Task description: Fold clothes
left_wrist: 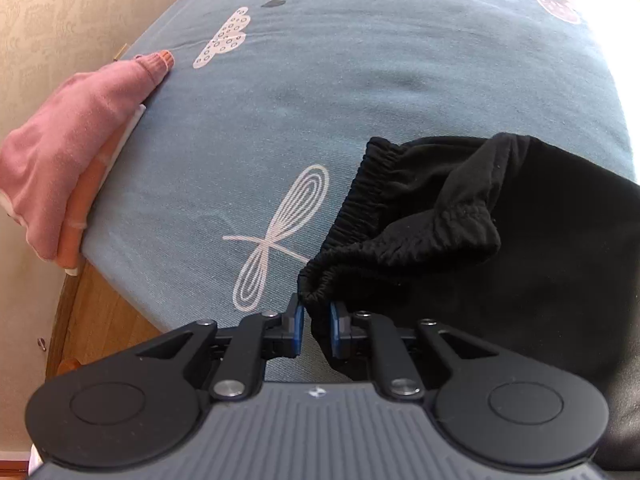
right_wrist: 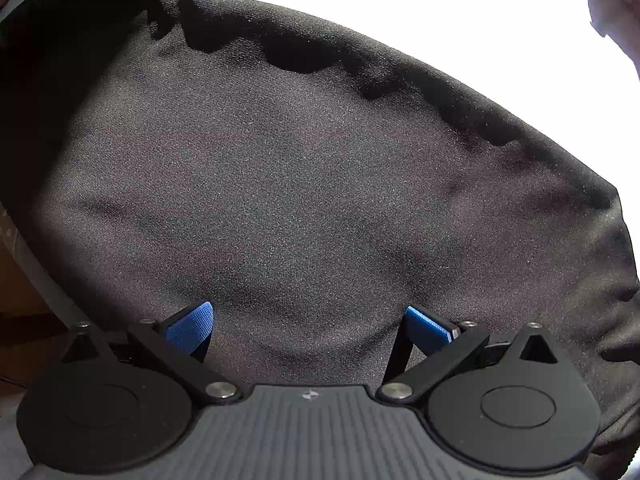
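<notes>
Black pants (left_wrist: 460, 216): soft, light, limp knit; best grabbed at the elastic waistband. Left gripper (left_wrist: 316, 320) pinches that waistband near the bed (left_wrist: 320, 92) edge. Right gripper (right_wrist: 308, 328) gapes wide over the fabric, holding nothing.

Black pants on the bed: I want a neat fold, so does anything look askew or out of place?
Yes. The elastic waistband of the black pants is bunched and curled over where the left gripper pinches it. The pink clothes overhang the edge of the blue bedsheet.
</notes>
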Tool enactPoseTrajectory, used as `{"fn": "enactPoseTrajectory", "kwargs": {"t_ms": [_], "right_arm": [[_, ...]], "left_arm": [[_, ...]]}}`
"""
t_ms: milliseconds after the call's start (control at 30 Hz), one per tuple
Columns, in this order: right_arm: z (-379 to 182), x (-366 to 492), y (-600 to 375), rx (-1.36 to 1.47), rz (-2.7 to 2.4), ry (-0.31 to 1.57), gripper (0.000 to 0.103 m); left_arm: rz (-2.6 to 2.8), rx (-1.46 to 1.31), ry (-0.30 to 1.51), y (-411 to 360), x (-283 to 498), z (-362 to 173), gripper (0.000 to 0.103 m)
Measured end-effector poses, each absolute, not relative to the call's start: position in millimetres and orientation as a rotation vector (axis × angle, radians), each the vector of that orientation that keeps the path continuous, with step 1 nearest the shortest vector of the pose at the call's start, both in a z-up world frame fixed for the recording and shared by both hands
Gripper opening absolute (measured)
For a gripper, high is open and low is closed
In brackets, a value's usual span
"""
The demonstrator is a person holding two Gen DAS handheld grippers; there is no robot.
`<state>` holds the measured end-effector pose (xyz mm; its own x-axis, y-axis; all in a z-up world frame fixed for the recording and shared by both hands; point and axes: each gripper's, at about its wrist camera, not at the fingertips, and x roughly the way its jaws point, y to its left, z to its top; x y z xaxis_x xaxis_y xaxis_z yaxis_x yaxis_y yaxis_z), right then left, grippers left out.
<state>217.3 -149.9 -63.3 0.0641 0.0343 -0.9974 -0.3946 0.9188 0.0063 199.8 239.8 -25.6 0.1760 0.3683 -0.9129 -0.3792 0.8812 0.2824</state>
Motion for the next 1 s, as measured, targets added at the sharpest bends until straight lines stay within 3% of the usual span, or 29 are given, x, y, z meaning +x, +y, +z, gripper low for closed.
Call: {"fn": "enactPoseTrajectory", "kwargs": {"t_ms": [300, 433, 600, 700, 867, 1000], "right_arm": [[-50, 231, -168, -0.258, 0.283, 1.48, 0.103], [-44, 237, -175, -0.26, 0.266, 1.462, 0.103], [-34, 236, -175, -0.241, 0.293, 1.433, 0.103], [-24, 233, -172, -0.203, 0.368, 1.395, 0.103], [2, 245, -164, -0.149, 0.603, 1.263, 0.087], [20, 250, -69, -0.181, 0.773, 1.172, 0.059]], "left_arm": [[0.514, -0.227, 1.313, 266, 201, -3, 0.011], [0.517, -0.236, 1.351, 278, 205, -9, 0.02], [0.525, -0.248, 1.371, 281, 199, -15, 0.022], [0.529, -0.256, 1.386, 282, 193, -16, 0.032], [0.536, -0.47, 1.251, 303, 176, -2, 0.042], [0.388, -0.466, 1.202, 295, 176, 7, 0.043]]}}
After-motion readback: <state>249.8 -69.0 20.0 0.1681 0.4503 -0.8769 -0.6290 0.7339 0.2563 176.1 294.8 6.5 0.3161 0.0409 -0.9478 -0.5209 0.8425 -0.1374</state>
